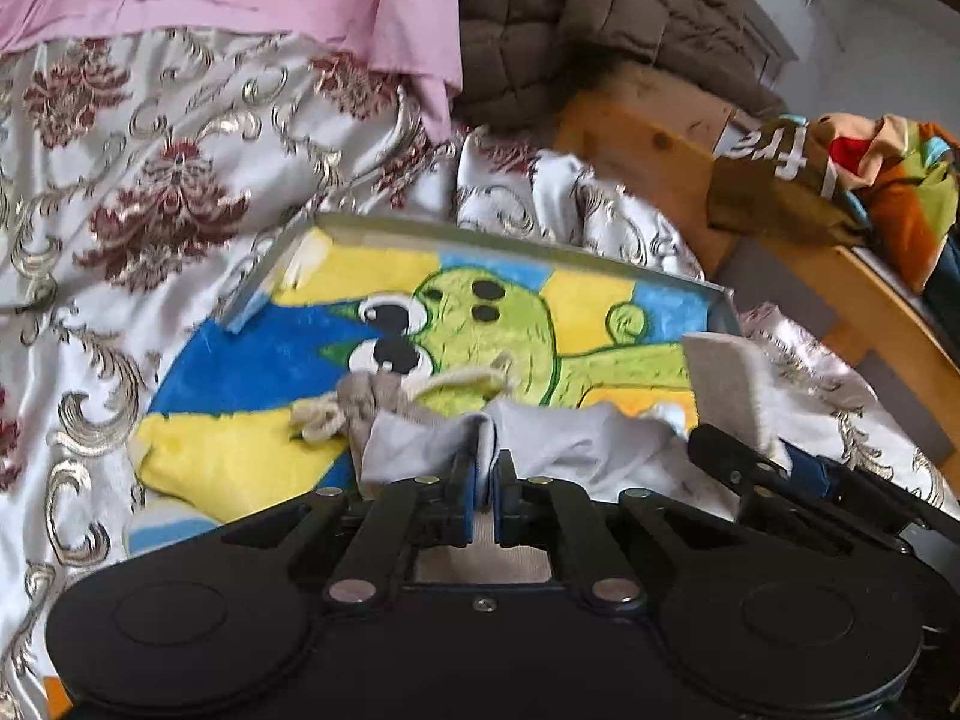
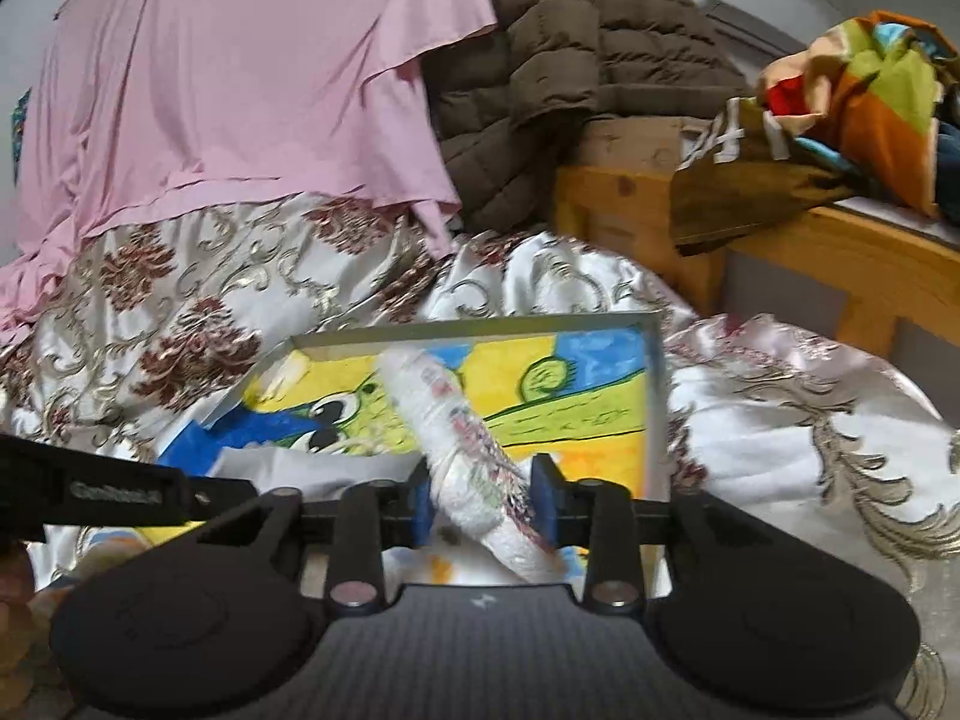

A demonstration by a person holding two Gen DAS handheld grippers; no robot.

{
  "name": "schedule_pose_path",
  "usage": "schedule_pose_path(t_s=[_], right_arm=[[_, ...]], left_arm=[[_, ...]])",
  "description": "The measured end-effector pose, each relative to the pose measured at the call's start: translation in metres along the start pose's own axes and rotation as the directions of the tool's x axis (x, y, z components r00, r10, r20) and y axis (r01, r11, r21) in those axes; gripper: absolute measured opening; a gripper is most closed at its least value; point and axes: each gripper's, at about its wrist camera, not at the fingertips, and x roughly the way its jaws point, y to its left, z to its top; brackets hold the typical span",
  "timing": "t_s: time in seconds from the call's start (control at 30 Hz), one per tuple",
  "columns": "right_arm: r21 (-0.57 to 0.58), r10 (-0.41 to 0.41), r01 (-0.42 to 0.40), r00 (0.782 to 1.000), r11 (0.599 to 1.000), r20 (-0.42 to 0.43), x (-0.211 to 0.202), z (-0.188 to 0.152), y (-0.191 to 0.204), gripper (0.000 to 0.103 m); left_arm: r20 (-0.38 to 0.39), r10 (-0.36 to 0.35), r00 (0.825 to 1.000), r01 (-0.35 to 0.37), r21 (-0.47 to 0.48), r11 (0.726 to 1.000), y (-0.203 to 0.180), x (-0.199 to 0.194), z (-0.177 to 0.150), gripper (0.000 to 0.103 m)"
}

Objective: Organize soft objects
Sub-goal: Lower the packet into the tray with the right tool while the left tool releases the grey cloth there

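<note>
Left tool (image 1: 485,480) closed on grey cloth (image 1: 540,444), right tool (image 2: 485,498) part-open around rolled white towel (image 2: 462,450), both over cartoon-lined tray (image 2: 655,384)

Right gripper (image 2: 486,501) sits low at the near edge, over a shallow tray (image 2: 655,384) lined with a bright cartoon towel (image 2: 594,414) in yellow, blue and green. A rolled white cloth (image 2: 462,450) with small printed marks lies between the blue pads, slanting from far left to near right; the jaws stand part open, and contact with the roll is not clear. The left gripper (image 2: 114,495) comes in from the left edge, beside a pale grey cloth (image 2: 312,465). The tray rests on a floral bedspread (image 2: 180,312). Farther back: pink sheet (image 2: 240,90), brown quilted jacket (image 2: 570,78). Far right: wooden frame (image 2: 780,264) carrying a heap of colourful fabric (image 2: 870,90).
</note>
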Motion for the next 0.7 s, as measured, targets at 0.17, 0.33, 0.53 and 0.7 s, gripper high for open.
schedule_pose_path(t_s=[0.17,0.33,0.53,0.7], right_arm=[[0.031,0.058,-0.057,0.998,0.998,-0.037,0.004,-0.003,0.001,0.054],[0.076,0.102,-0.098,0.993,0.992,-0.059,0.004,-0.003,-0.004,0.069],[0.151,0.158,-0.147,0.985,0.978,-0.071,0.004,-0.002,-0.01,0.085],[0.25,0.221,-0.198,0.973,0.948,-0.068,0.004,-0.001,-0.023,0.09]], left_arm=[[-0.025,0.019,1.0,-0.019,0.007,1.0,0.001,0.002,-0.006,0.011],[-0.026,0.039,0.999,-0.039,-0.001,0.999,0.006,-0.002,-0.01,0.016],[-0.022,0.053,0.998,-0.053,-0.01,0.999,0.01,-0.011,-0.011,0.032],[-0.008,0.062,0.998,-0.063,-0.037,0.997,0.015,-0.024,-0.012,0.042]])
